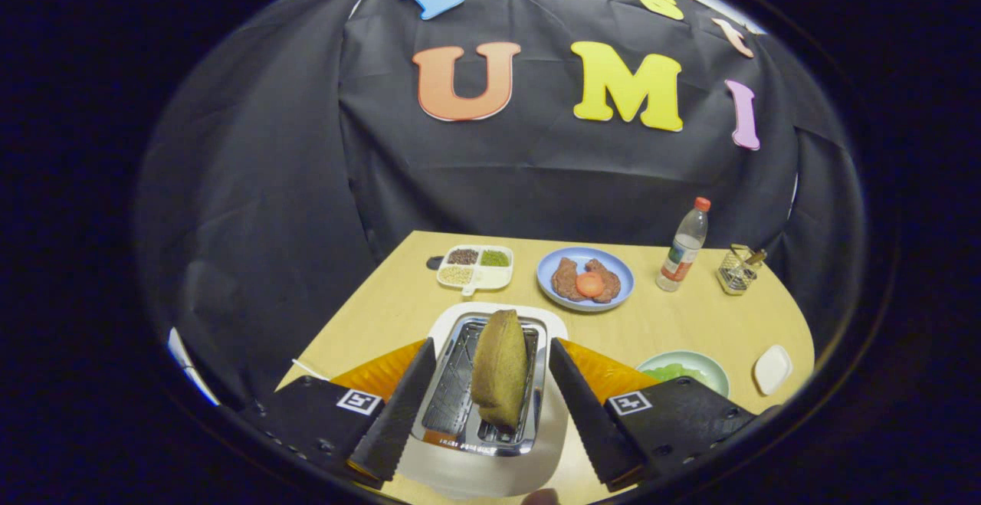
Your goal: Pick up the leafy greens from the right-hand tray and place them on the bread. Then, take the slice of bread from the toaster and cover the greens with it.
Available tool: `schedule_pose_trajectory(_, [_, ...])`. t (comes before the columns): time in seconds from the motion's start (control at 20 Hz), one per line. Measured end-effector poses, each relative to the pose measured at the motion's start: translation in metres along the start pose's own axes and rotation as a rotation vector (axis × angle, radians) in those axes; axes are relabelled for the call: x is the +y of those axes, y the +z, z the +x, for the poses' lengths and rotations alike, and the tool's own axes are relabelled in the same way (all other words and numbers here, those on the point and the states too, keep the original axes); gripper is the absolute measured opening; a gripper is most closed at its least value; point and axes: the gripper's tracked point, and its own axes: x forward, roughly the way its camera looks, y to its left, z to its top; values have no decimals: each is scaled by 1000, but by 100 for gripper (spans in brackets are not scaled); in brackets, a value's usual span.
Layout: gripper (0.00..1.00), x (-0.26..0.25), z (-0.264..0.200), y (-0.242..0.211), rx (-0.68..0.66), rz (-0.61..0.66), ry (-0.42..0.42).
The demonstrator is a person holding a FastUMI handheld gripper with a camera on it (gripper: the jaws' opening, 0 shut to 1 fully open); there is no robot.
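Observation:
A white toaster (pixel 490 451) with a shiny metal top sits directly below my gripper (pixel 487 386). A brown slice of bread (pixel 500 367) stands upright out of its right slot, between my two fingers. The fingers are spread wide on either side of the slice, apart from it, so the gripper is open and holds nothing. Beyond the right finger, a pale green dish (pixel 686 368) holds leafy greens (pixel 674 372). A blue plate (pixel 585 278) farther back carries brown food with a round orange-red slice on top.
A white divided tray (pixel 475 267) of grains and seeds sits at the back left of the wooden table (pixel 674 321). A plastic bottle (pixel 683 247) with a red cap and a wire holder (pixel 737 270) stand at the back right. A small white dish (pixel 772 368) lies by the right edge.

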Motion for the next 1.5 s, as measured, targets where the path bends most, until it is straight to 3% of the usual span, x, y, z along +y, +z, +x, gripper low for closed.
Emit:
schedule_pose_trajectory(0.05, [89,-1,5,-2,12,-7,-12])
schedule_pose_trajectory(0.3, [26,-15,15,-2,47,-13,-57])
schedule_pose_trajectory(0.35, [18,-15,15,-3,54,-9,-56])
schedule_pose_trajectory(0.5, [13,-15,4,1,69,9,-26])
schedule_pose_trajectory(0.55, [5,-15,1,8,66,18,-4])
schedule_pose_trajectory(0.85, [4,-26,-46,64,-9,88,97])
schedule_pose_trajectory(1.15, [4,-80,-92,117,-120,157,137])
schedule_pose_trajectory(1.5, [4,-176,-87,89,-118,154,69])
